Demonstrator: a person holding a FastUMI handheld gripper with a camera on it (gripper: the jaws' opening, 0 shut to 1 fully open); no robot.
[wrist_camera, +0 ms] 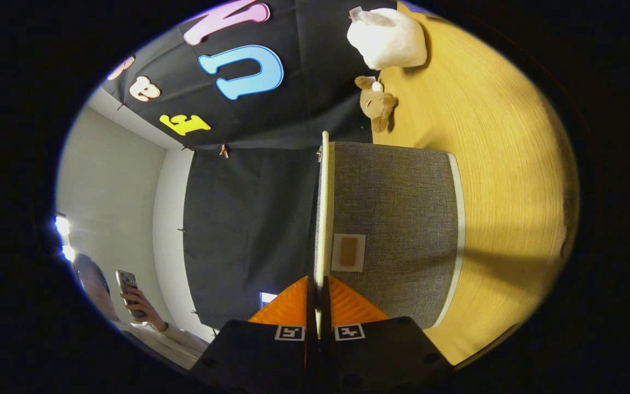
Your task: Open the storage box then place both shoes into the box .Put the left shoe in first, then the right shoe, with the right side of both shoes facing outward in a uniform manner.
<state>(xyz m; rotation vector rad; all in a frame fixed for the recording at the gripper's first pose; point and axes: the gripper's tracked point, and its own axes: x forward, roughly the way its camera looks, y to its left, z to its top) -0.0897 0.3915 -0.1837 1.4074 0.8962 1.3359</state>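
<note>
Claw (318, 293) is clamped on the storage box's lid (323, 219), whose thin edge runs straight ahead from the fingers, box body (397, 219) alongside.

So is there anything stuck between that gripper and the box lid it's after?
Nothing visible. The gripper is shut on the lid, with both fingers pressing its thin pale edge. The grey storage box lies just beyond; two plush toys sit farther off on the table.

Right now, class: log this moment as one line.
step: opening storage box | claw: shut on lid | plush toys: beyond box
</note>
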